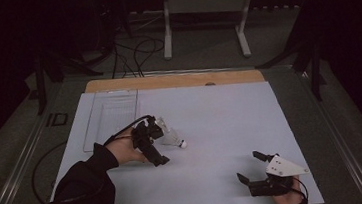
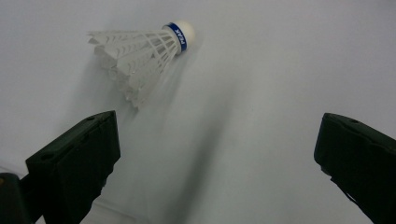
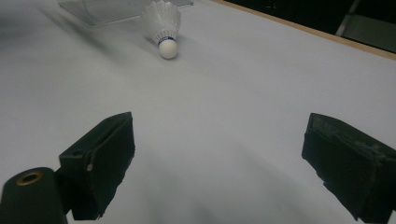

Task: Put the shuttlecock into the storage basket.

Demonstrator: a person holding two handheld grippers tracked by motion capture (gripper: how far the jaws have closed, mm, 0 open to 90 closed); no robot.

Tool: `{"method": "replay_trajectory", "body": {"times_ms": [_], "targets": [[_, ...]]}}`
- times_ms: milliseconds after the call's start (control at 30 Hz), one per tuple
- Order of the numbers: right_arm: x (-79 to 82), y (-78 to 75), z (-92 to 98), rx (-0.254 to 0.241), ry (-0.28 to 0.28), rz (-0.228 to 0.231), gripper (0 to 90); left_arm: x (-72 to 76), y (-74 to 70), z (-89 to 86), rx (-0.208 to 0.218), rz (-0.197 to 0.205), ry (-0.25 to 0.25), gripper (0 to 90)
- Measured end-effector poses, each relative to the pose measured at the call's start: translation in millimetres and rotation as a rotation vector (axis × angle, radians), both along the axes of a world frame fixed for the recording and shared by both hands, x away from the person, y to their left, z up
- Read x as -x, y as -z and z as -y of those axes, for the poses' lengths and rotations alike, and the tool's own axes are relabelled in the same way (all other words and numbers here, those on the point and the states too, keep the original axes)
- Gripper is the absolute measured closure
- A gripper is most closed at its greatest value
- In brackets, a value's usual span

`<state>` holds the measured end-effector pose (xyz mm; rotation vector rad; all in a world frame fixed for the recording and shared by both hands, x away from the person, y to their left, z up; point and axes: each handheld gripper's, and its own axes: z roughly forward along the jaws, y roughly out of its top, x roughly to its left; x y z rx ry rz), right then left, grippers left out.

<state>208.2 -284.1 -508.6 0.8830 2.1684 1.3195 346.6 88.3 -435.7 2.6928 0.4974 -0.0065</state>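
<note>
A white feathered shuttlecock with a blue-banded cork tip [image 2: 140, 53] lies on its side on the white table [image 1: 221, 118], left of centre. The left gripper [image 2: 215, 154] hovers just beside it, jaws apart and empty; the step looks like an approach, calling next for lowering around the feathers. The right gripper [image 1: 257, 170] rests near-right, jaws apart.

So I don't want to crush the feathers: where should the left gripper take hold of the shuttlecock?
Probably at the cork and blue band, not the feather skirt. The shuttlecock lies on its side on the white table, so come down from above with the open left gripper, one of its fingers on each side of the cork.
</note>
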Motion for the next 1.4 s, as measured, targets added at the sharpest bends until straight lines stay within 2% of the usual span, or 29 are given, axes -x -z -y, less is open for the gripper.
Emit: {"method": "replay_trajectory", "body": {"times_ms": [300,433,600,667,1033,1167,1233,1267,1367,1400], "targets": [[0.4,-0.3,0.0,0.002,0.003,-0.002,9.4,-7.9,1.7,7.5,0.014,-0.016,0.005,1.0],[0.2,0.1,-0.2,0.002,0.002,0.0,9.4,-12.6,4.9,12.0,0.001,-0.017,0.002,1.0],[0.5,-0.5,0.2,0.0,0.003,-0.001,9.4,-16.5,5.7,17.1,0.022,-0.01,-0.002,1.0],[0.5,-0.3,0.3,-0.001,0.004,-0.002,9.4,-17.6,7.7,19.2,0.013,0.0,0.0,1.0],[0.2,0.4,0.2,-0.001,0.001,-0.009,9.4,-34.9,22.8,20.8,0.004,-0.017,-0.049,2.7],[0.3,0.4,-0.3,0.0,0.0,-0.01,9.4,-42.1,28.0,21.5,-0.017,-0.015,-0.057,6.2],[0.3,0.2,0.2,0.0,-0.003,-0.009,9.4,-47.5,32.0,20.3,-0.054,-0.002,-0.048,11.2],[0.2,0.2,0.5,-0.001,-0.001,-0.011,9.4,-47.5,32.0,20.3,-0.054,-0.002,-0.048,14.8],[0.2,0.5,0.6,-0.003,0.002,-0.015,9.4,-51.1,36.1,17.9,-0.061,-0.014,-0.036,16.9],[0.0,0.9,0.6,-0.004,0.002,-0.016,9.4,-51.8,38.1,17.2,-0.059,-0.023,-0.034,23.0]]}}
